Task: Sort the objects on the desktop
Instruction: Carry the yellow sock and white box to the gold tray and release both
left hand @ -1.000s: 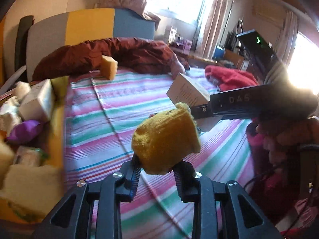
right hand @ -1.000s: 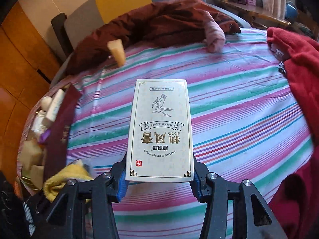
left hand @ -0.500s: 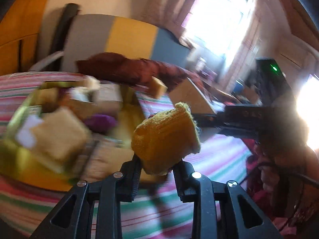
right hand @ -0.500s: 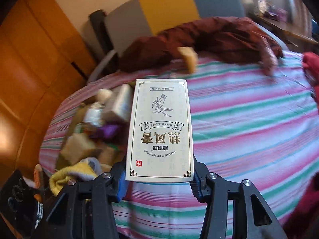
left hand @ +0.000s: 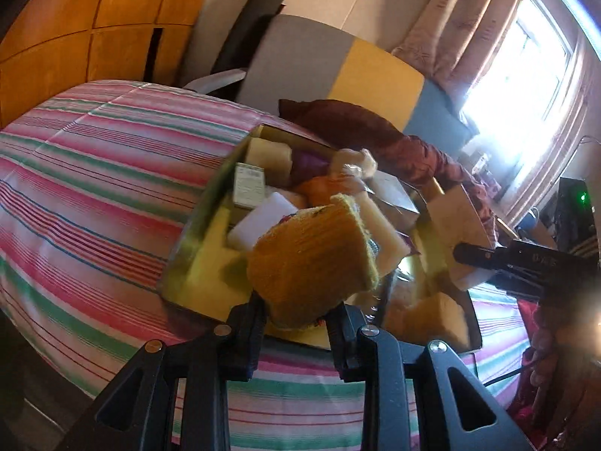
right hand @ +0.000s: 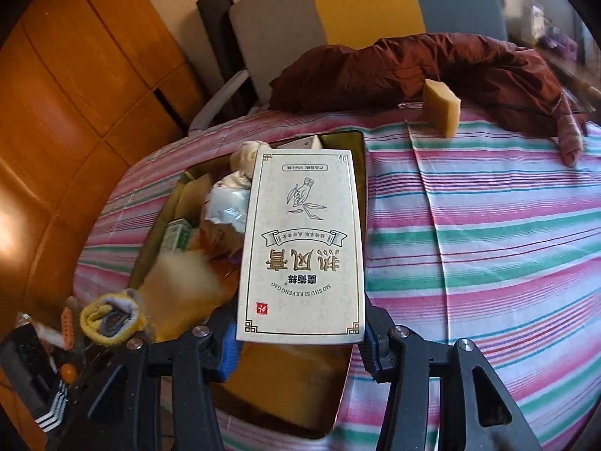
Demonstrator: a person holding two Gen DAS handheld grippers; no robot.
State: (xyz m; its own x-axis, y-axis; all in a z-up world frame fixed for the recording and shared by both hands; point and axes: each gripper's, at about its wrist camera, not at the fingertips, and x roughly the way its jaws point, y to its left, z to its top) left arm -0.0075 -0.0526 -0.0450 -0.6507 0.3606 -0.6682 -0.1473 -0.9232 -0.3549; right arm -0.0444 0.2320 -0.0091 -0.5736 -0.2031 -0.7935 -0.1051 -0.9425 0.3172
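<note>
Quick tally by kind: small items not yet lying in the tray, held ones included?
Yellow knit roll, in the left hand-held gripper: 1
Cream printed box, in the right hand-held gripper: 1
Sponge block, loose on the striped cloth: 1
Total: 3
</note>
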